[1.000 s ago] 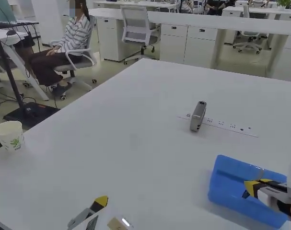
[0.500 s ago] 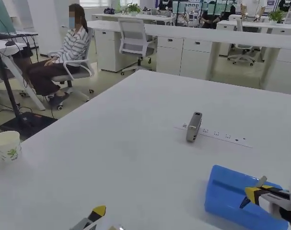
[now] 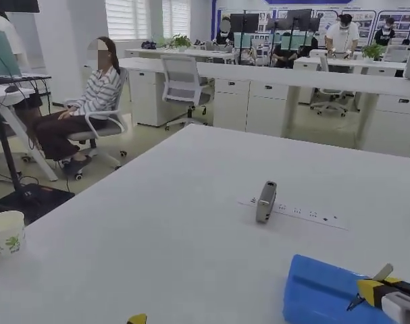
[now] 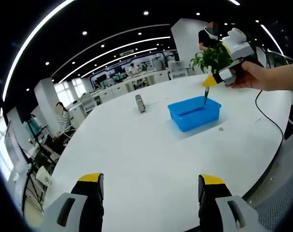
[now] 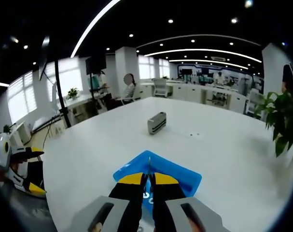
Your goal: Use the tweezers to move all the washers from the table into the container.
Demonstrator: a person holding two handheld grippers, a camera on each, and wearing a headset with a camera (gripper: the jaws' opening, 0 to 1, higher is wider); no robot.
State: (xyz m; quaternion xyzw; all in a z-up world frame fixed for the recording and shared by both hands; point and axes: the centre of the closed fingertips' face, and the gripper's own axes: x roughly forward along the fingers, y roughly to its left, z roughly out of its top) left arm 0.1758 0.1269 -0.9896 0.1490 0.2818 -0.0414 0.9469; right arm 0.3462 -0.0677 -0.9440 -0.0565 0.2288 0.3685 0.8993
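Note:
A blue container (image 3: 319, 293) stands on the white table near the front right. My right gripper (image 3: 370, 291) hovers over it, shut on thin tweezers (image 5: 149, 165). In the left gripper view the tweezers' tip (image 4: 204, 96) points down into the blue container (image 4: 194, 112), and one small washer (image 4: 220, 128) lies on the table just beside the box. In the right gripper view the blue container (image 5: 182, 178) lies right under my right gripper (image 5: 149, 178). My left gripper (image 4: 151, 179) stands open, with nothing between its fingers, low over the table's near left.
A grey block (image 3: 265, 201) lies by a row of sockets (image 3: 306, 214) mid-table. A paper cup (image 3: 5, 233) stands at the left edge. A person sits on a chair (image 3: 90, 101) beyond the table. A potted plant (image 4: 214, 55) stands behind the container.
The head camera has tilted up, so the table things sit lower in the picture. My right gripper stays over the blue container with the tweezers. Nothing was taken or let go.

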